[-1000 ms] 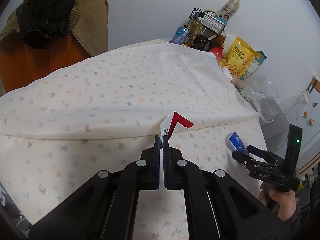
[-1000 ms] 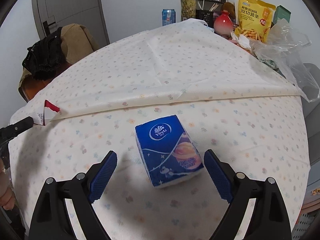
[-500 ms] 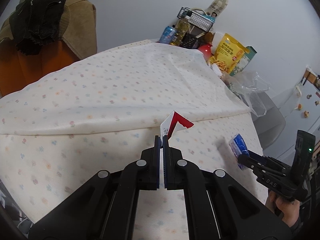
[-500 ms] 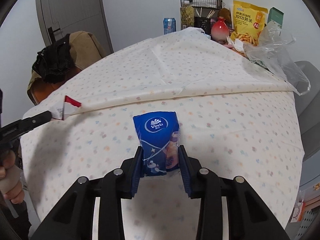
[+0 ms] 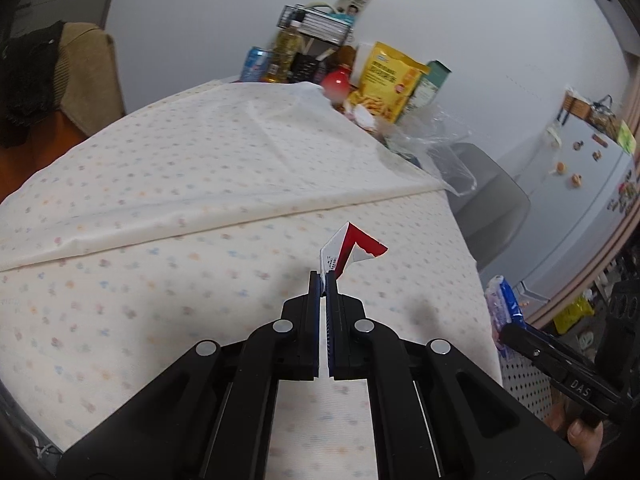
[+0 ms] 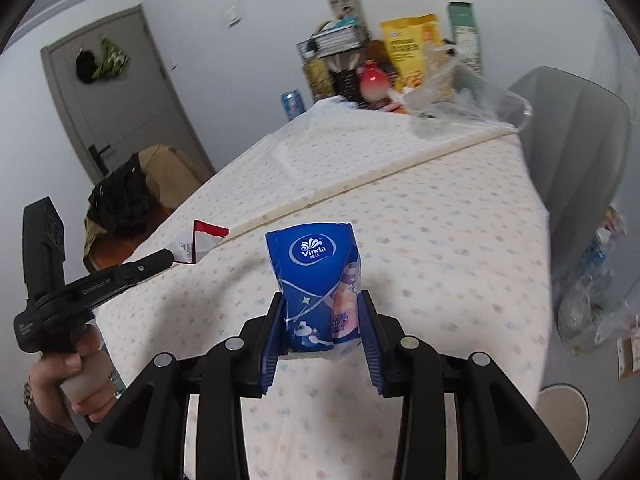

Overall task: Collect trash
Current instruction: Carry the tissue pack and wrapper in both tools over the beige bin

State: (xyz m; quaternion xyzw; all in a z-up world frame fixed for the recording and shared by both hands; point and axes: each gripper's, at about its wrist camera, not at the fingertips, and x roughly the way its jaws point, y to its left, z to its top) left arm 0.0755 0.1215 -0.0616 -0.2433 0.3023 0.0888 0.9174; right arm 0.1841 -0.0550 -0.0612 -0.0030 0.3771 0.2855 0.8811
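The left gripper (image 5: 323, 280) has its fingers pressed together on a torn red-and-white paper wrapper (image 5: 349, 251), which sticks up from the fingertips above the round counter (image 5: 168, 264) covered in a cream cloth with small floral dots. The right gripper (image 6: 322, 312) has its blue-padded fingers (image 6: 370, 332) partly closed against both sides of a blue plastic Vinda tissue pack (image 6: 316, 280), which stands upright between them, squeezed in at its lower half and clear of the counter.

Seen from the right wrist, the left gripper (image 6: 170, 257) and its wrapper (image 6: 200, 242) sit off the counter's left edge, gripped by a hand (image 6: 80, 376) around a pale handle. Seen from the left wrist, the tissue pack (image 5: 505, 312) hangs just past the counter's right edge.

At the far side of the counter, against the white wall, stand a yellow snack bag (image 5: 386, 80), a red round vase (image 5: 338, 86), a blue drink can (image 5: 255, 65), a bottle of yellow oil (image 5: 285, 54) and a black wire basket (image 5: 316, 26). A crumpled clear plastic bag (image 6: 468, 100) lies at the counter's far right edge. A grey chair (image 6: 576, 148) stands to the right of the counter, and a brown chair draped with black clothing (image 6: 128, 196) to its left.
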